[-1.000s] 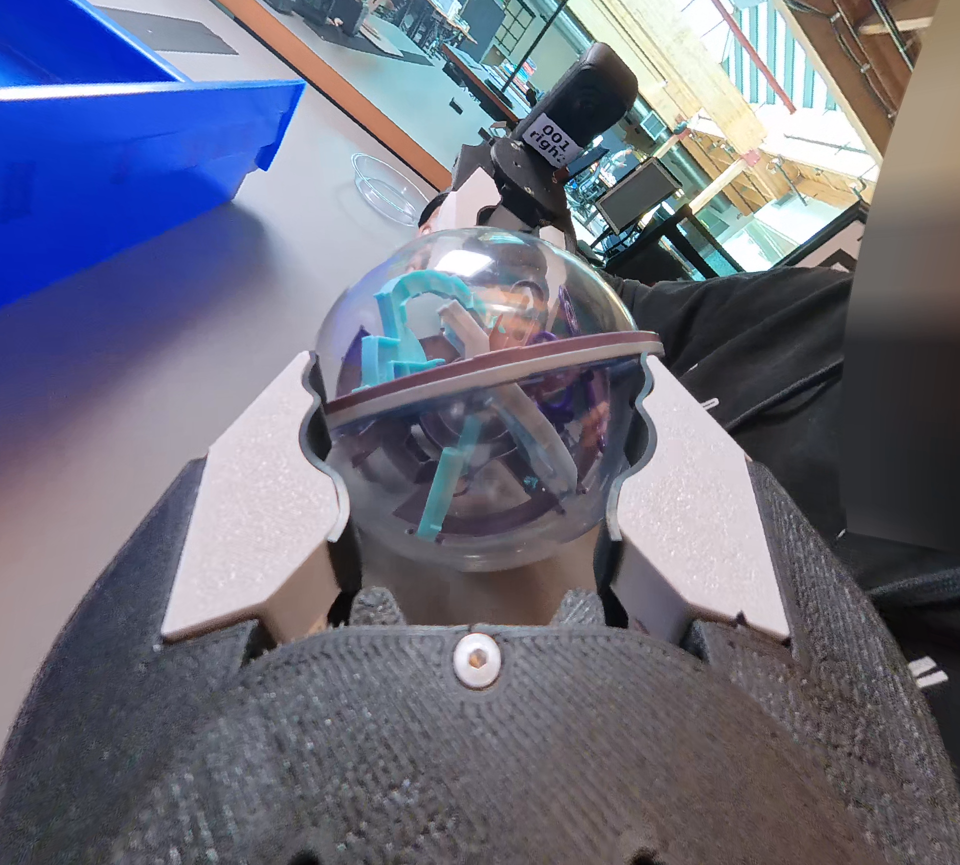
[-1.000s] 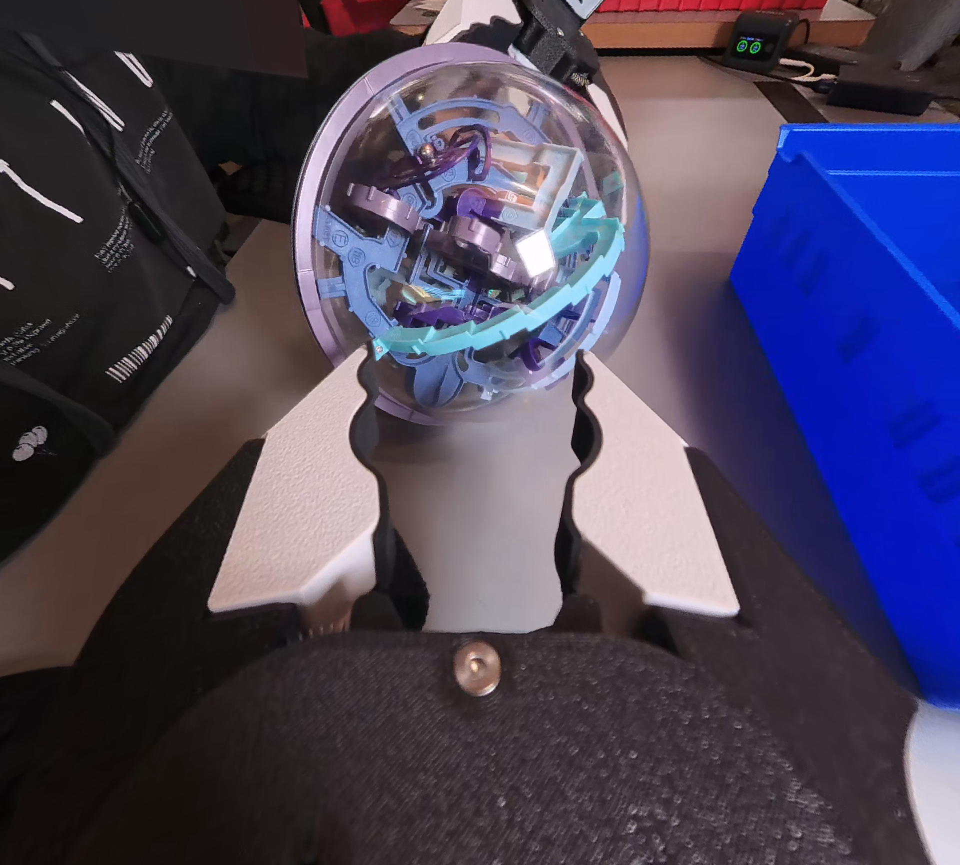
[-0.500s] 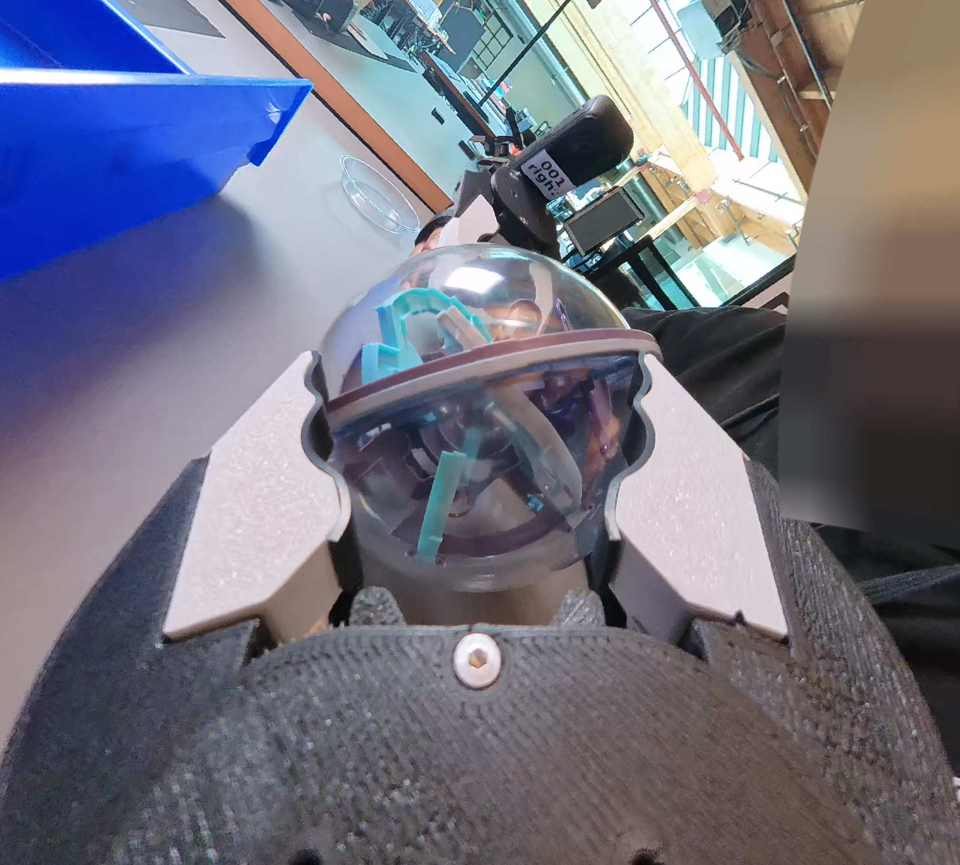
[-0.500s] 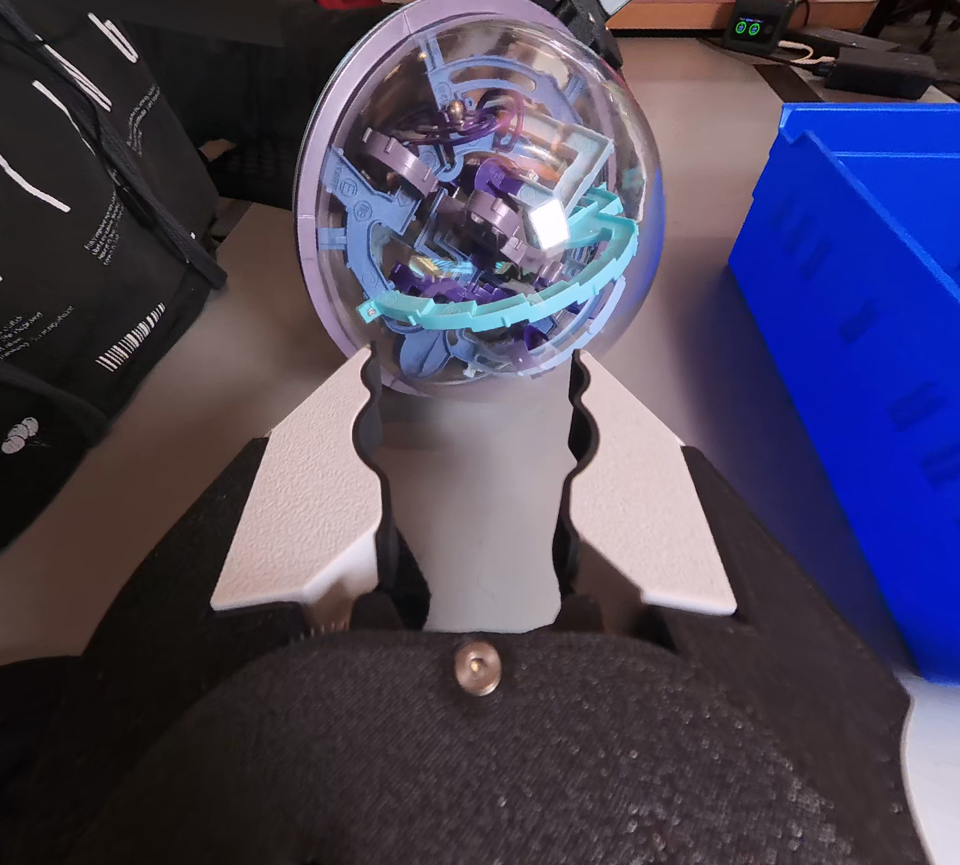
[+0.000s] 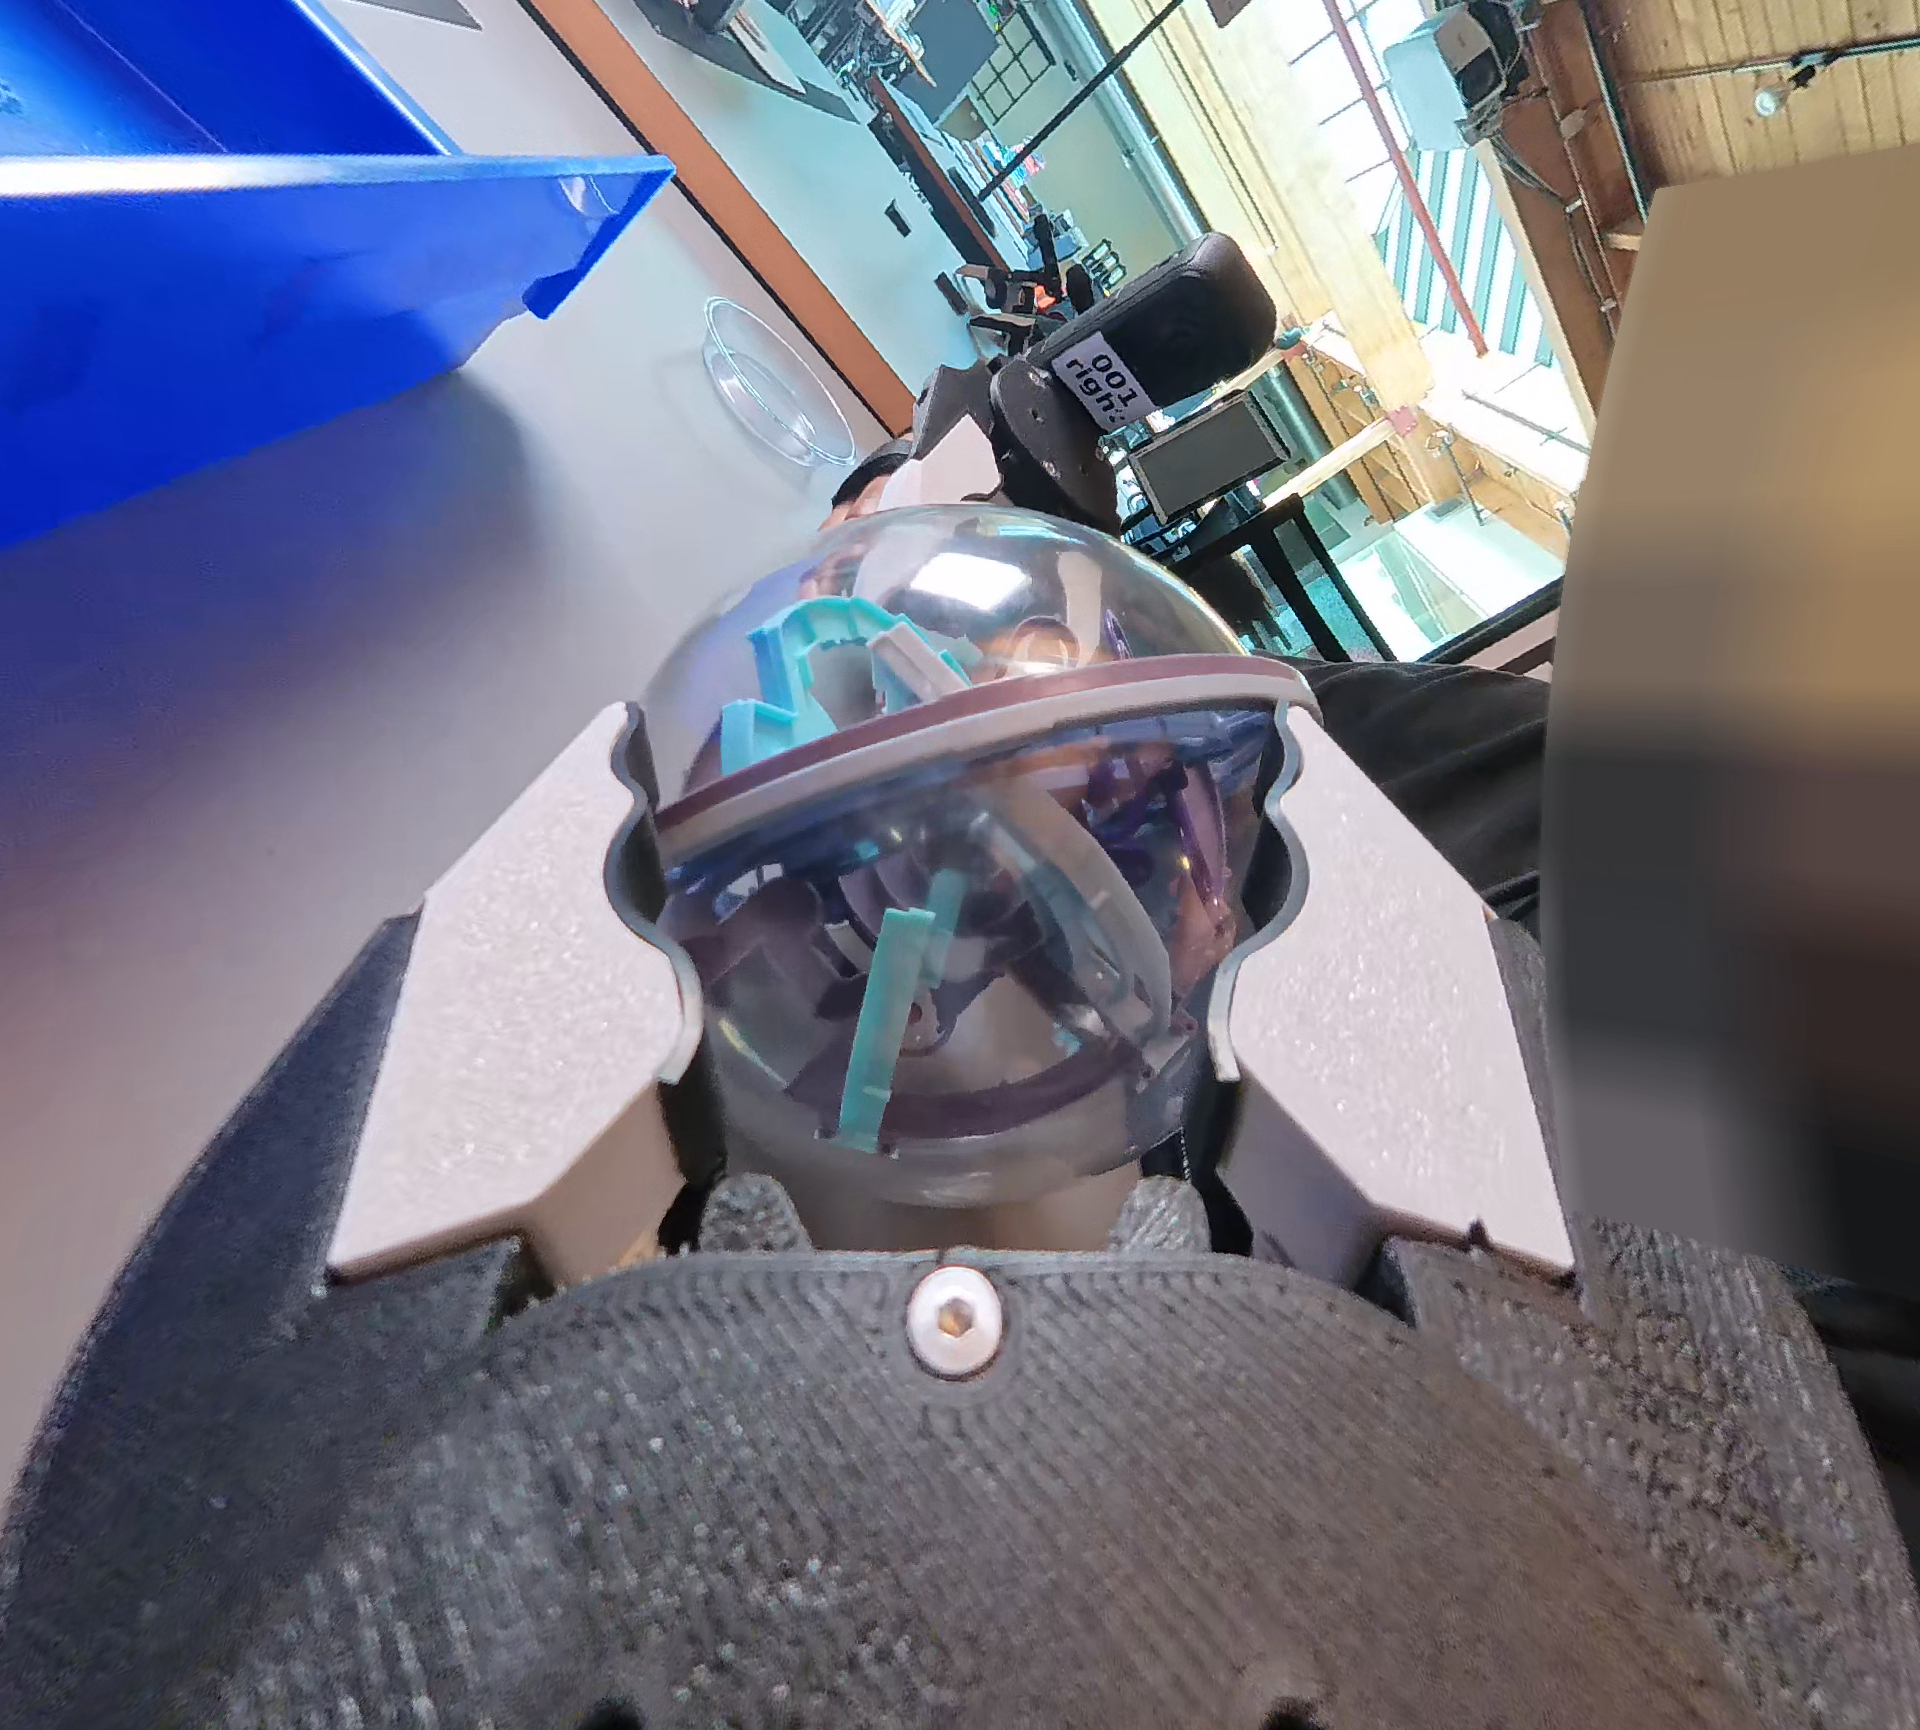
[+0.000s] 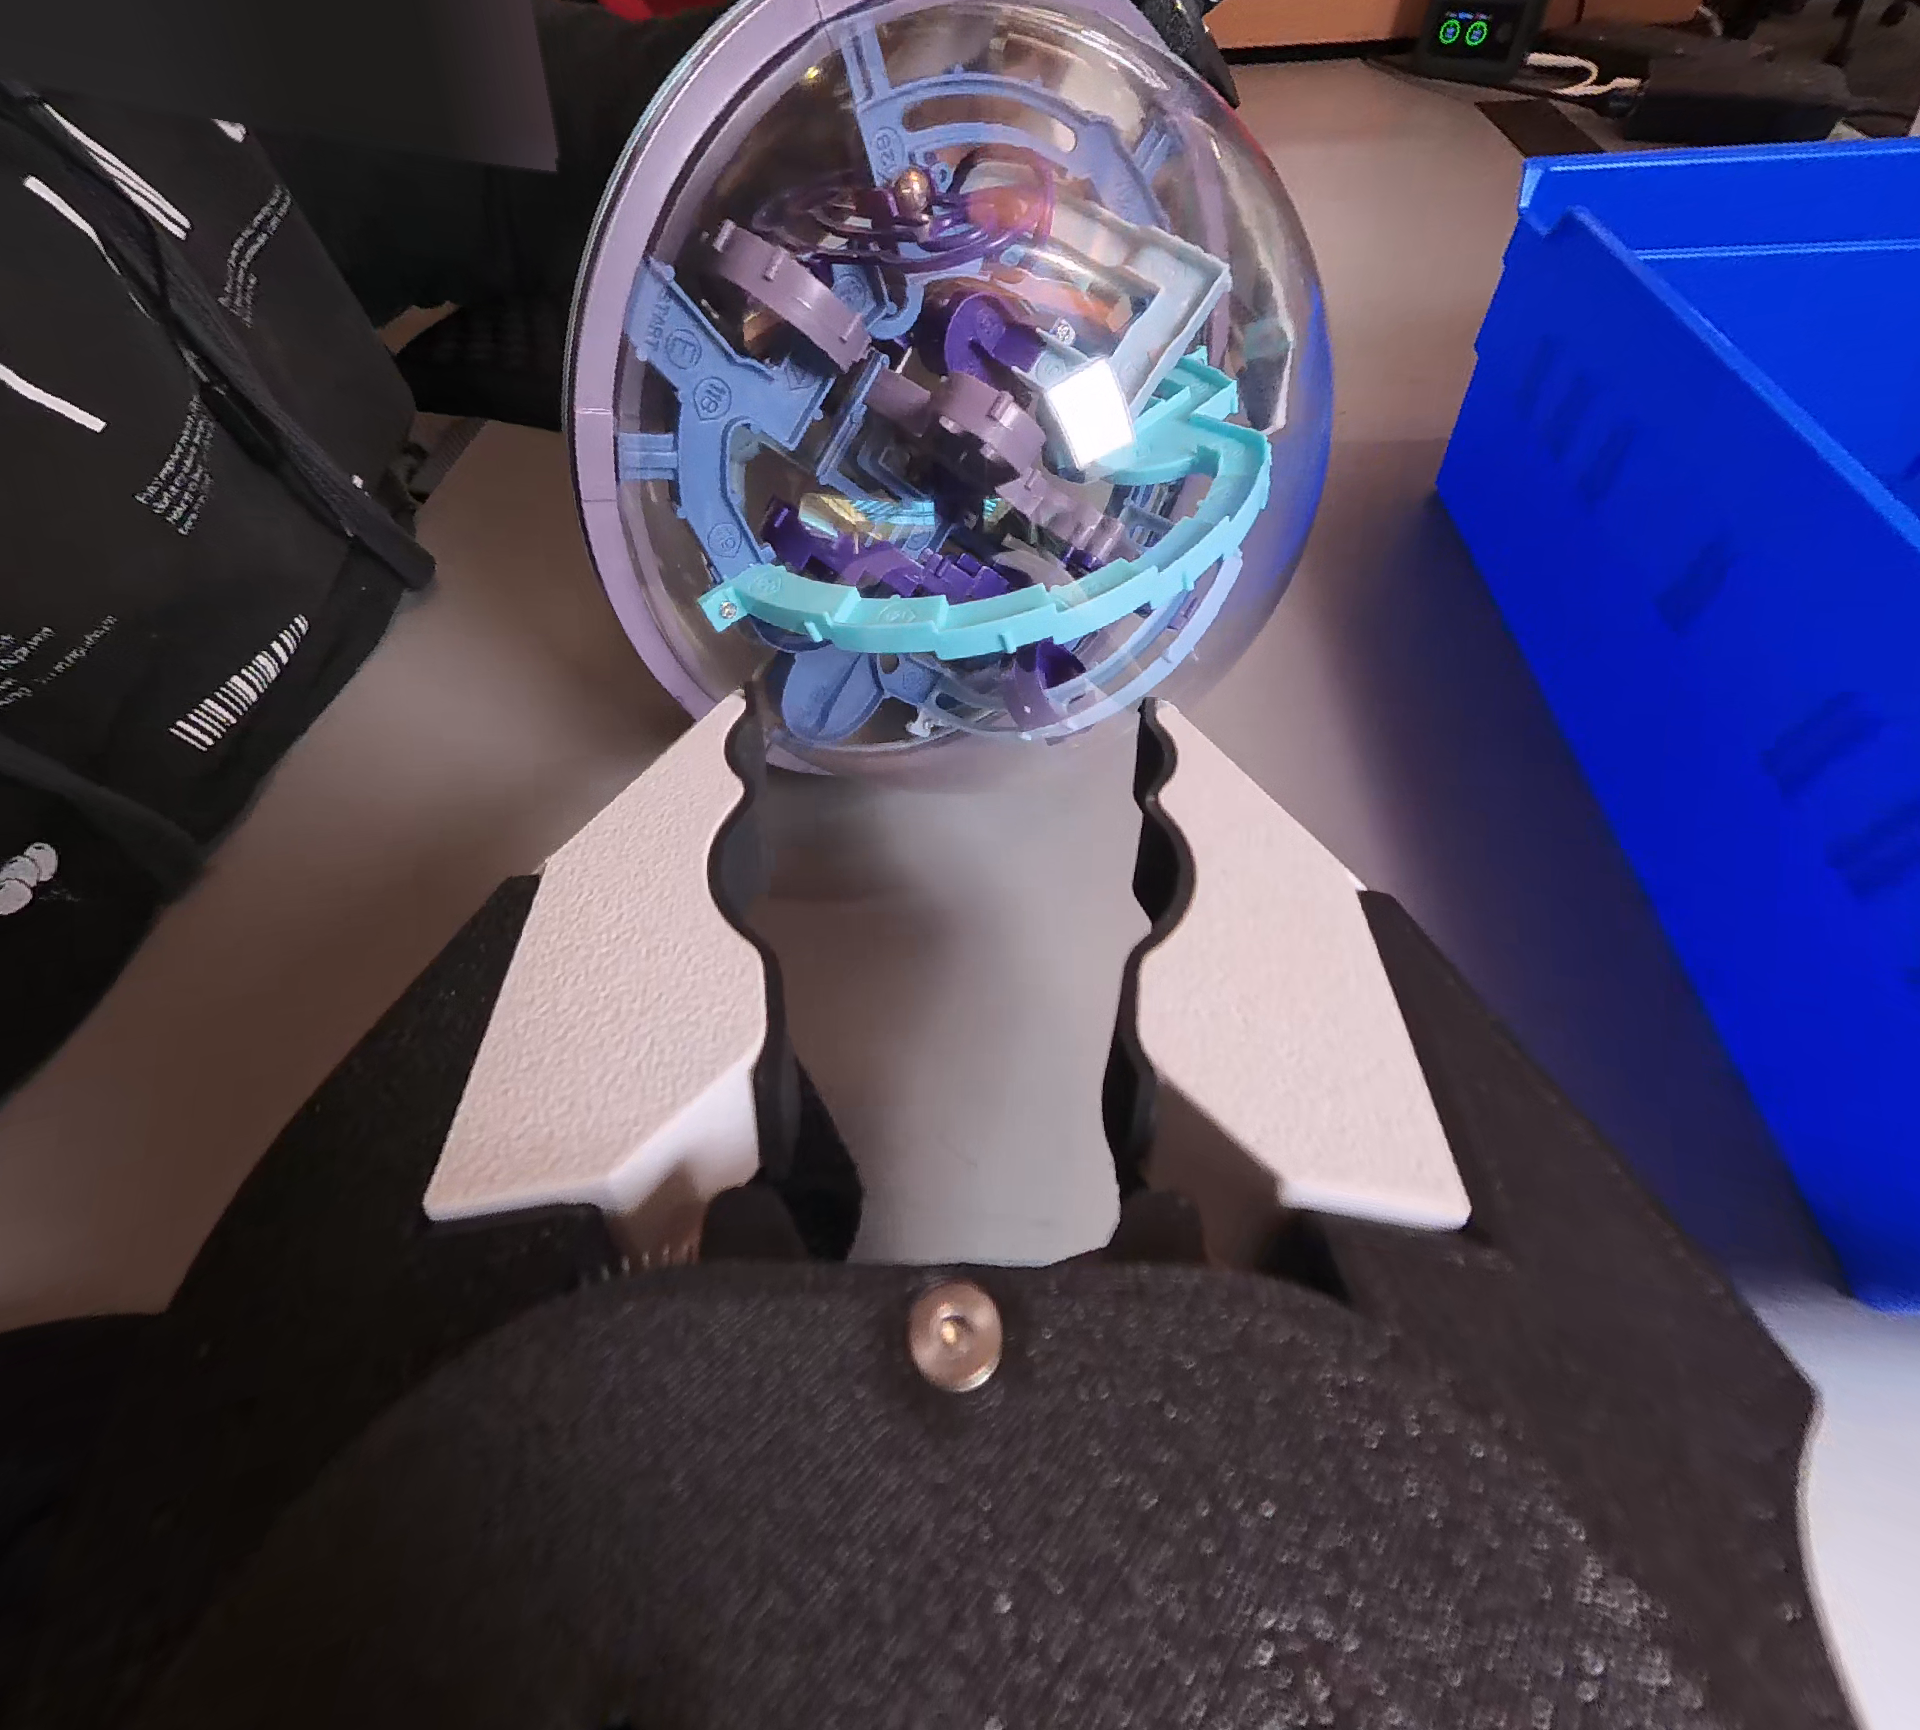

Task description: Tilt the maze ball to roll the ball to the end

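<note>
Gripping the clear maze ball [image 5: 956, 859] deep between its two fingers, the left tool [image 5: 956, 839] holds it above the grey table [image 5: 312, 745]. At the ball's opposite side, the right tool [image 6: 951, 724] pinches its lower edge by the fingertips, beside a blue bin [image 6: 1714, 641].

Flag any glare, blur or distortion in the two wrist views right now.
Left wrist view: window glare on top of the maze ball, bright blown-out windows behind, blue bin edge slightly motion-blurred, strong fisheye tilt. Right wrist view: one square white reflection on the dome, tracks inside sharp, small steel ball readable; blue bin casts a blue tint on the table.
</note>
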{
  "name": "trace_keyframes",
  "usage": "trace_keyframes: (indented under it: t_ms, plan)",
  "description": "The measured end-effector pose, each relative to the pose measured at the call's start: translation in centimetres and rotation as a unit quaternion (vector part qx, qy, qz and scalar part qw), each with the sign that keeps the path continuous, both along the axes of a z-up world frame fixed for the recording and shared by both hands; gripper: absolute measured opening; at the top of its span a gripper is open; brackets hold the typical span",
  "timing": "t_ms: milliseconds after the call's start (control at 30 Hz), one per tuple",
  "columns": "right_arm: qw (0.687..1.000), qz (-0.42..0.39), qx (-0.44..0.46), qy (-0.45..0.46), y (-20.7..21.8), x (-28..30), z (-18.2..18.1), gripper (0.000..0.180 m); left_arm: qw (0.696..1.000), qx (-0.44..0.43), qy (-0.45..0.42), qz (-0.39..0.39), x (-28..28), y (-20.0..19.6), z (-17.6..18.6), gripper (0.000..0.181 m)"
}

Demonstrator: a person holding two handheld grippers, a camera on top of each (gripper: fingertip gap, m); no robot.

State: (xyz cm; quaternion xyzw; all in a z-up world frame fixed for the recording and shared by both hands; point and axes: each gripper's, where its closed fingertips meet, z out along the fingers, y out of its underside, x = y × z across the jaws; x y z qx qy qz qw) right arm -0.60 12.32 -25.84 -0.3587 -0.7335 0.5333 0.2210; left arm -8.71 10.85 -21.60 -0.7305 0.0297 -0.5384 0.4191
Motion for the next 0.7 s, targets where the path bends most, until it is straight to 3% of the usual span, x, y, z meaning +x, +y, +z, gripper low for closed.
trace_keyframes:
  t_ms: [700]
  plan:
    - [0.999,0.004,-0.029,-0.013,-0.24,-0.41,-0.68,0.07,1.0,-0.005,0.001,0.027,-0.19,0.69,0.39,0.11]
